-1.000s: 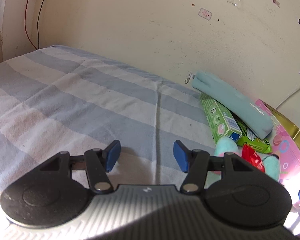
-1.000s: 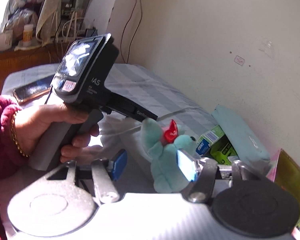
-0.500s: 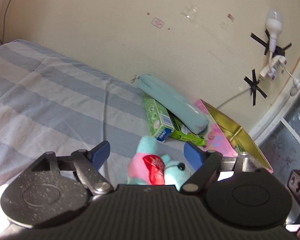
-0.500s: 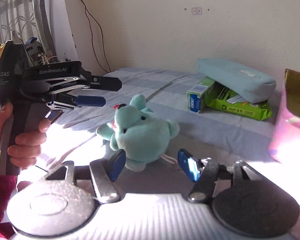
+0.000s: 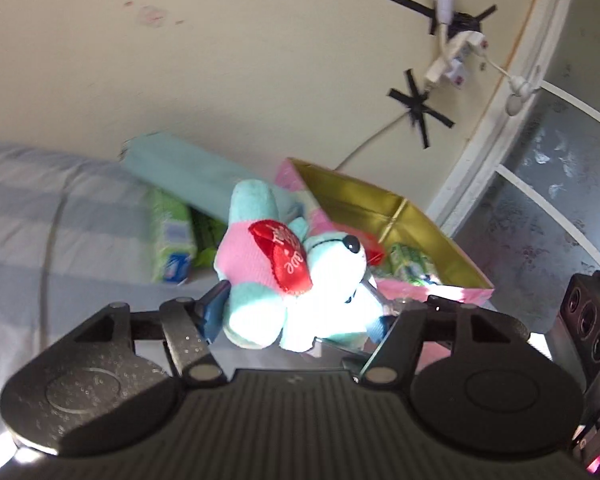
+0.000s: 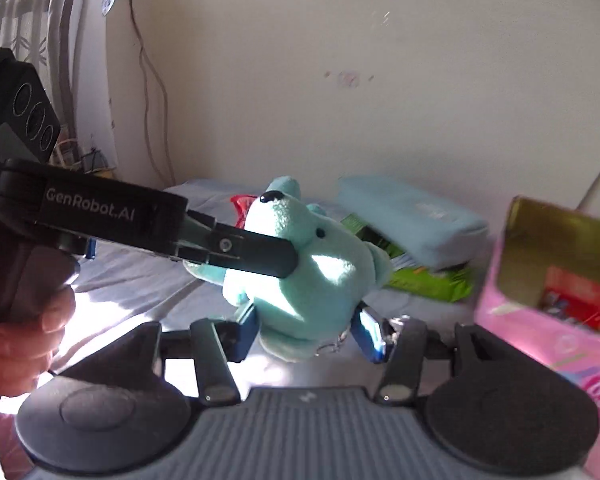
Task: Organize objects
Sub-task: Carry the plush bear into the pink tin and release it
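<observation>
The striped blue-and-grey bedsheet (image 5: 60,216) fills the lower ground, and against the wall sits the open pink cardboard box with a gold lining (image 5: 432,236), a few packets already inside. Beside it lie a pale blue fabric pouch (image 6: 412,216) and green cartons (image 5: 172,236). Held just in front of the box, clear of the sheet, is the small turquoise plush bear with a red satin heart (image 5: 296,264).

The step in hand looks like carrying the bear to the box; next it must go over the rim and be let go.

The left gripper (image 5: 300,316) reaches level from the left, its jaws pinching the bear's body. The right gripper (image 6: 308,332) comes from below, its blue pads flanking the bear's base (real pressure I cannot tell).
</observation>
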